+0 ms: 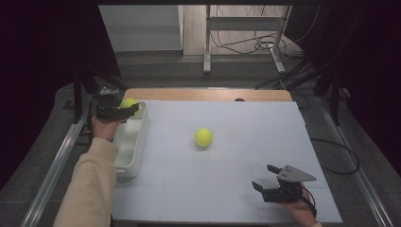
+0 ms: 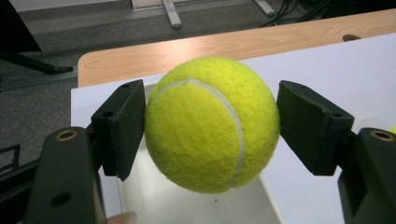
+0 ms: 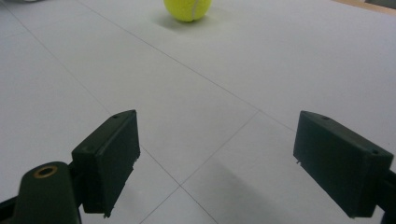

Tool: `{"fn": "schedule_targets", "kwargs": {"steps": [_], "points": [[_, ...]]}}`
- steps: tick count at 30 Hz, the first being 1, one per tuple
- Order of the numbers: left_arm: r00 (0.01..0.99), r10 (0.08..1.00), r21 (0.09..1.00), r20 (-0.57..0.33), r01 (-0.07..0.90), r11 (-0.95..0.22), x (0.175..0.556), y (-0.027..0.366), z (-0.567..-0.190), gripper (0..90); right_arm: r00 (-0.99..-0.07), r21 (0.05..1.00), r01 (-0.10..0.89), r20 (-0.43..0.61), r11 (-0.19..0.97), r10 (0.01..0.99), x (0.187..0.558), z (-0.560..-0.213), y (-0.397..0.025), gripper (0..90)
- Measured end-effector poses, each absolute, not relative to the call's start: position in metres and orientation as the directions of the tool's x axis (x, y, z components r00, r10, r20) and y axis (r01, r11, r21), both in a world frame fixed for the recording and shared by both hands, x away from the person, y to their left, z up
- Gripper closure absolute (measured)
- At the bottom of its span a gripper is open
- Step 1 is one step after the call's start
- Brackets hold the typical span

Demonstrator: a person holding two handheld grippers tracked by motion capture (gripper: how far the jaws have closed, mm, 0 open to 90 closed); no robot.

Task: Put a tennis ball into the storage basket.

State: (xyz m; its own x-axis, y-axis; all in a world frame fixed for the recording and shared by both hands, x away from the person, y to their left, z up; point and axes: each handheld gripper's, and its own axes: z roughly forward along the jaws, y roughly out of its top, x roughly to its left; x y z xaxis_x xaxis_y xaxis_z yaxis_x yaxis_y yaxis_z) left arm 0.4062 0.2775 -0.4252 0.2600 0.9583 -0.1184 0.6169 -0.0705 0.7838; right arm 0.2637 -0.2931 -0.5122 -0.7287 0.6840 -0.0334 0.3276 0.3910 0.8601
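My left gripper (image 1: pixel 132 108) is shut on a yellow-green tennis ball (image 1: pixel 127 102) and holds it above the far end of a white bin (image 1: pixel 135 142) at the table's left edge. In the left gripper view the held ball (image 2: pixel 212 123) sits between both black pads, with the bin's inside (image 2: pixel 196 205) below it. A second tennis ball (image 1: pixel 203 137) rests on the white mat near the middle. My right gripper (image 1: pixel 263 176) stands open near the front right, with nothing between its jaws. In the right gripper view (image 3: pixel 215 158) it points towards that second ball (image 3: pixel 187 9), which lies well ahead.
A white mat (image 1: pixel 236 189) covers most of the wooden table (image 1: pixel 208 93), whose bare strip runs along the far edge. Metal rails flank both sides. Beyond the table are a metal stand's legs (image 1: pixel 207 61) and cables on the floor.
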Motion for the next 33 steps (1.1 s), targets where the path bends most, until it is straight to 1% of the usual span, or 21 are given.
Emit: {"fn": "schedule_targets", "kwargs": {"steps": [13, 20, 33], "points": [[0.257, 0.960, 0.745, -0.112, 0.661, -0.090, 0.411, 0.277, -0.434, 27.1, -0.728, 0.857, 0.329, -0.037, 0.396, 0.685, 0.264, -0.512, -0.293, 15.0], [0.258, 0.961, 0.710, -0.103, 0.696, -0.111, 0.416, 0.275, -0.442, 27.0, -0.729, 0.856, 0.329, -0.038, 0.398, 0.684, 0.264, -0.512, -0.293, 15.1], [0.257, 0.962, 0.697, -0.091, 0.706, -0.123, 0.417, 0.272, -0.443, 26.9, -0.729, 0.855, 0.329, -0.040, 0.402, 0.683, 0.264, -0.512, -0.293, 15.0]]}}
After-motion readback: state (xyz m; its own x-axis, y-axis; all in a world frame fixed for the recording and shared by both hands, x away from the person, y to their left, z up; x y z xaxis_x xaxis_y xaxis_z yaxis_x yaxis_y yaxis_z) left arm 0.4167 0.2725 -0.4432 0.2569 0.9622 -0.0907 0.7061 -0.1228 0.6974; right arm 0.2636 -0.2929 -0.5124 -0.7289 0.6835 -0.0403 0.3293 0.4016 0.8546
